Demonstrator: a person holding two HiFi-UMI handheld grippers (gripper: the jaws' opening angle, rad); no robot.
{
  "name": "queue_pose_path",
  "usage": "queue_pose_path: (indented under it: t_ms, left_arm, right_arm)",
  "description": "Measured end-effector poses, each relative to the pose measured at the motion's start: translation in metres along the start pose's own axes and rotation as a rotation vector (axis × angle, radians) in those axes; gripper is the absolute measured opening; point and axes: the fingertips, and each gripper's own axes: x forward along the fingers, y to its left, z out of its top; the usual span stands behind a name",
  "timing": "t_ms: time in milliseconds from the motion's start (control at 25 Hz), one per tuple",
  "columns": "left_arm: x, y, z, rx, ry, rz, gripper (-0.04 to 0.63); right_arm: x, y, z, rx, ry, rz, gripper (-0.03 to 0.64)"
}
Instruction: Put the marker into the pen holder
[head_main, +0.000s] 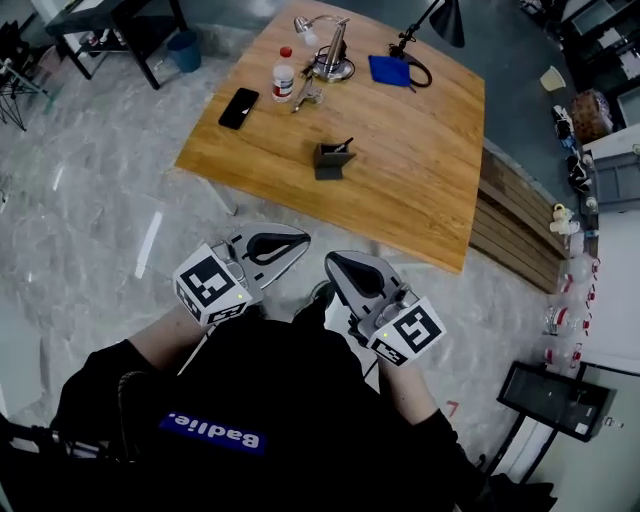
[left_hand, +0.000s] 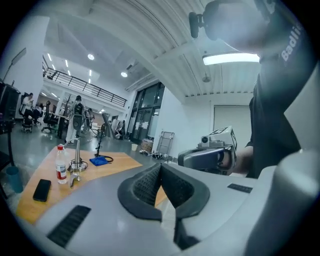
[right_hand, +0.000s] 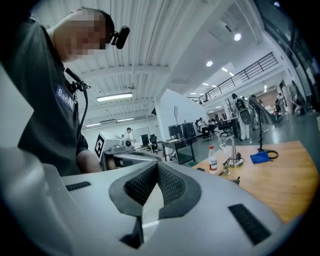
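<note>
A dark grey pen holder stands near the middle of the wooden table. A thin black marker leans out of its top. Both grippers hang close to my body, short of the table's near edge and well apart from the holder. My left gripper is shut with nothing between its jaws, which meet in the left gripper view. My right gripper is shut and empty too, as the right gripper view shows. Each gripper appears in the other's view: the right gripper and the left gripper.
On the table's far side lie a black phone, a small bottle, a silver lamp base, a blue cloth and a black lamp. A wooden bench runs along the table's right side. The floor is pale marble.
</note>
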Motion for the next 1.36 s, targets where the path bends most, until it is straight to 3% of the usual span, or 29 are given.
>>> queue_pose_path:
  t_ms: [200, 320, 680, 1360]
  left_arm:
    - [-0.011, -0.027, -0.010, -0.043, 0.068, -0.039, 0.009]
    - [-0.010, -0.041, -0.005, -0.046, 0.056, -0.030, 0.009]
    - [0.004, -0.064, -0.001, -0.040, 0.058, 0.026, 0.009]
    - [0.026, -0.070, -0.008, -0.054, 0.082, 0.095, 0.009]
  right_arm:
    - [-0.003, 0.019, -0.003, -0.055, 0.022, -0.070, 0.006]
    - [-0.011, 0.020, -0.004, -0.089, 0.025, -0.083, 0.006]
    - [-0.037, 0.019, -0.011, -0.070, 0.026, -0.028, 0.006]
    - [-0.058, 0.007, -0.018, -0.031, 0.018, 0.044, 0.006]
